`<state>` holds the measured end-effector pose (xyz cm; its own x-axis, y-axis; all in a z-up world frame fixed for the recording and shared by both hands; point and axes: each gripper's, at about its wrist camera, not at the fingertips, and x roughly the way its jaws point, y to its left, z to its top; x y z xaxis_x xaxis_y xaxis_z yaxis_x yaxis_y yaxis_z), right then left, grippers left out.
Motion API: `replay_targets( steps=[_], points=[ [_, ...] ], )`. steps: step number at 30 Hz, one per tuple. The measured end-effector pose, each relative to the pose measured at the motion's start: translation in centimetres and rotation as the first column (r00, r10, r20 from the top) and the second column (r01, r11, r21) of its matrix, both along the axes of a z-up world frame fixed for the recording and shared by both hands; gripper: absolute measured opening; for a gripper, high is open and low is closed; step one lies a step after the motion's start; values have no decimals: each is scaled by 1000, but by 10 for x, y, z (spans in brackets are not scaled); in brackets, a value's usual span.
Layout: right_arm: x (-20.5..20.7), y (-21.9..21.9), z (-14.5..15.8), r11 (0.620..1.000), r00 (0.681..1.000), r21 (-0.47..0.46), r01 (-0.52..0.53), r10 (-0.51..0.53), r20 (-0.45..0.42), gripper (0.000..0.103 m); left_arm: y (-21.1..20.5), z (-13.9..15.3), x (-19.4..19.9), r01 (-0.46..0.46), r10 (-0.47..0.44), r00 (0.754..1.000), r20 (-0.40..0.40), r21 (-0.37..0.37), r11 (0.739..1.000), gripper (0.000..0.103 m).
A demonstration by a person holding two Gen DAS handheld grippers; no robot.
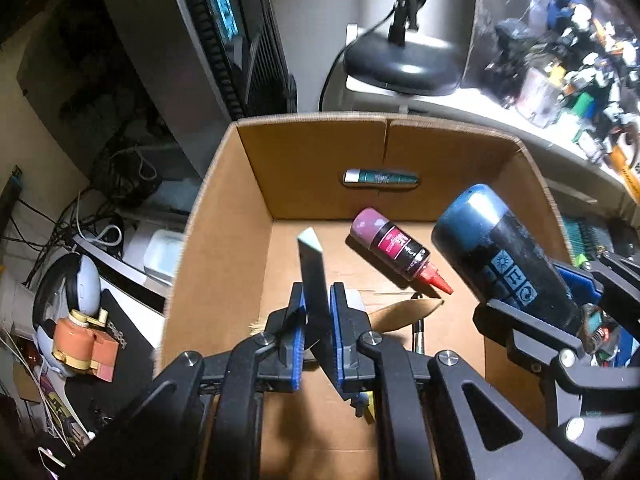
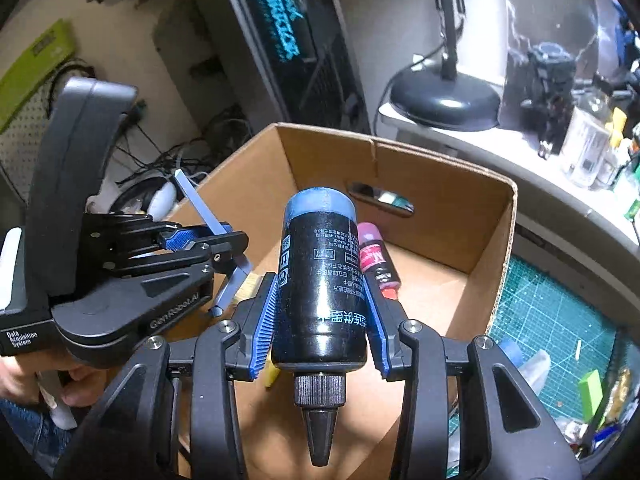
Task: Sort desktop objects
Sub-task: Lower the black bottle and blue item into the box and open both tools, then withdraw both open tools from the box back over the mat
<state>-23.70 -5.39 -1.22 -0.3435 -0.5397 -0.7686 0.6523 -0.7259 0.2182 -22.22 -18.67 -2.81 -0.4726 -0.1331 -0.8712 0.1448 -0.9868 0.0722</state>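
An open cardboard box (image 1: 312, 160) (image 2: 440, 208) sits below both grippers. On its floor lies a magenta bottle (image 1: 396, 252) (image 2: 374, 256) with a red nozzle, beside a wooden piece (image 1: 404, 312). My left gripper (image 1: 318, 312) (image 2: 224, 240) is shut on a thin flat stick (image 1: 312, 272) (image 2: 200, 204) that has a pale tip, held over the box's left side. My right gripper (image 2: 322, 292) (image 1: 552, 300) is shut on a black bottle (image 2: 320, 280) (image 1: 500, 256) with a blue base. Its black nozzle points back toward the camera, over the box.
A black lamp base (image 1: 400, 64) (image 2: 444, 100) stands on a white shelf behind the box. A computer case (image 2: 288, 48) is at the back, with cables to its left. A green cutting mat (image 2: 552, 320) with small items lies to the right. A person's hand (image 2: 24, 380) holds the left gripper.
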Motion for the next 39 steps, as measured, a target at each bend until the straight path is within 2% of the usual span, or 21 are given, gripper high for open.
replay_targets(
  steps=[7, 16, 18, 19, 20, 21, 26, 30, 33, 38, 39],
  points=[
    [-9, 12, -10, 999, 999, 7, 42, -43, 30, 38, -3, -18, -12, -25, 25, 999, 33, 4, 1000, 12],
    [-12, 19, -16, 997, 997, 41, 67, -68, 23, 38, -8, -19, -17, -56, 56, 998, 28, -10, 998, 12],
    [-13, 21, -15, 996, 997, 42, 79, -80, 16, 41, -11, -18, -15, -78, 78, 996, 31, -10, 997, 22],
    [-13, 23, -14, 996, 996, 34, 88, -88, 8, 45, -12, -18, -14, -91, 91, 995, 36, -7, 996, 41],
    [-13, 26, -12, 995, 995, 26, 96, -96, 0, 52, -13, -16, -12, -102, 102, 994, 34, -1, 995, 60],
    [-13, 28, -10, 995, 995, 19, 102, -102, -7, 53, -15, -14, -9, -109, 109, 994, 23, 10, 994, 63],
    [-7, 40, 3, 994, 994, -4, 107, -107, -35, 53, -15, 7, 13, -96, 98, 994, -48, 50, 994, 73],
    [3, 54, 17, 992, 993, -71, 103, -107, -55, 53, -4, 33, 48, -87, 88, 980, -178, 11, 996, 75],
    [23, 68, 31, 988, 990, -126, 84, -97, -101, 56, 10, 55, 84, -103, 81, 945, -316, -54, 993, 84],
    [63, 85, 52, 986, 977, -158, 51, -82, -197, 60, 25, 81, 130, -130, 59, 885, -461, -123, 984, 101],
    [72, 89, 56, 985, 973, -167, 50, -86, -215, 64, 28, 85, 139, -132, 54, 874, -483, -129, 983, 102]
  ],
)
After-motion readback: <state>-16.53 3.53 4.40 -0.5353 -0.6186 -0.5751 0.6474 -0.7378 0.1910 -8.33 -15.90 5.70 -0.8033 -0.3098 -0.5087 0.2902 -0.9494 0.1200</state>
